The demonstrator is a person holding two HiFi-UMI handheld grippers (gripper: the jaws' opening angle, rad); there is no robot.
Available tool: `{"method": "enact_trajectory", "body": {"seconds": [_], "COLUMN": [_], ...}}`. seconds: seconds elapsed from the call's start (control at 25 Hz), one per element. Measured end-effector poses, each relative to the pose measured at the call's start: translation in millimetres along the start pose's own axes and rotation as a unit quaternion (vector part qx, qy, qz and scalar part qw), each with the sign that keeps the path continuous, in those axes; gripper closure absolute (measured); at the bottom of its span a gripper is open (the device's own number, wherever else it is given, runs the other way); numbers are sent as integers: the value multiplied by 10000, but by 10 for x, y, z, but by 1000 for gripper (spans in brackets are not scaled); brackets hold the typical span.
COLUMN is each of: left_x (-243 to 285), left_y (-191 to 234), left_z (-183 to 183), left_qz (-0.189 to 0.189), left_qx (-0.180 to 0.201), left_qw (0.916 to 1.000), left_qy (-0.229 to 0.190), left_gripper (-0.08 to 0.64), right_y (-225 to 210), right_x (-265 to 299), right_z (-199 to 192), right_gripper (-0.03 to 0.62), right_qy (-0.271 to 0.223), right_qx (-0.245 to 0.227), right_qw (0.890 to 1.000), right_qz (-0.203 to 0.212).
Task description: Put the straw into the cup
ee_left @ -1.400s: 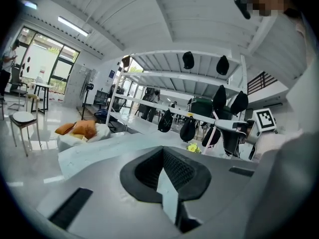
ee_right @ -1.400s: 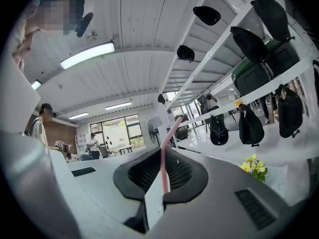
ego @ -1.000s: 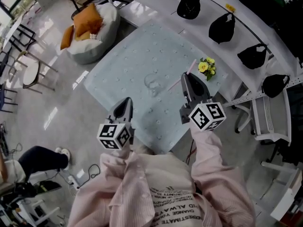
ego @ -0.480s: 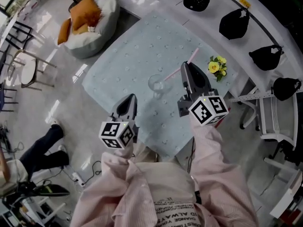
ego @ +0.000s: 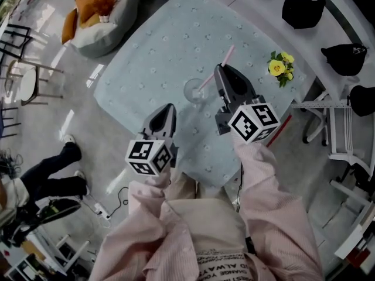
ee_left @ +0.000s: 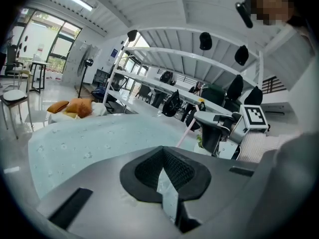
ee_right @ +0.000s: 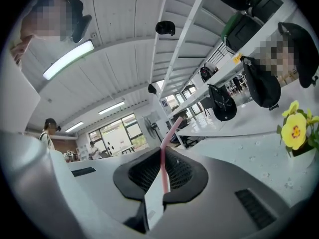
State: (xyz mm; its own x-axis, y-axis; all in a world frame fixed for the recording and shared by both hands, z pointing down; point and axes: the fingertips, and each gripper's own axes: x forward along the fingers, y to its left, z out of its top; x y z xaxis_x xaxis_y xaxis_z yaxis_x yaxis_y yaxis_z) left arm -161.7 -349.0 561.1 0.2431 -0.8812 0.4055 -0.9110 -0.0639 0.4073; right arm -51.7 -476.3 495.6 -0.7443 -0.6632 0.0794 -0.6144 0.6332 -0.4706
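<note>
Right gripper (ego: pixel 221 70) and left gripper (ego: pixel 169 109) have moved in on the clear cup (ego: pixel 192 91).
Right jaws clamp the pink straw (ego: pixel 226 55), which is tilted with its lower end at the cup's rim. Cup stands on the pale-blue table (ego: pixel 146 57). Left jaws closed, empty, near the cup.

The clear glass cup (ego: pixel 193 91) stands mid-table on the pale blue dotted tablecloth (ego: pixel 146 51); the thin pink plastic straw (ego: pixel 226 55) slants above it, lower end at the rim, between the right gripper (ego: pixel 219 69)'s jaws, just right of the cup; the left gripper (ego: pixel 169 107) sits nearer, left of it; the small yellow flower bunch (ego: pixel 280 67) is at the right edge.
</note>
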Motion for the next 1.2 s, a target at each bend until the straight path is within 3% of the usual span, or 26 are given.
{"method": "enact_trajectory", "body": {"seconds": [0.52, 1.2], "left_x": [83, 11], "left_y": [80, 89], "left_z": [-329, -430], "left_qz": [7, -34], "left_qx": [-256, -309], "left_qw": [9994, 9991], "left_qy": [237, 295], "left_gripper": [561, 561], "right_y": [-104, -222], "right_x": [106, 65], "right_z": [-539, -707], "right_gripper": [571, 564], "right_qy": [414, 576], "right_qx": [250, 440], "right_qw": [9988, 9974], "right_qz": [95, -12]}}
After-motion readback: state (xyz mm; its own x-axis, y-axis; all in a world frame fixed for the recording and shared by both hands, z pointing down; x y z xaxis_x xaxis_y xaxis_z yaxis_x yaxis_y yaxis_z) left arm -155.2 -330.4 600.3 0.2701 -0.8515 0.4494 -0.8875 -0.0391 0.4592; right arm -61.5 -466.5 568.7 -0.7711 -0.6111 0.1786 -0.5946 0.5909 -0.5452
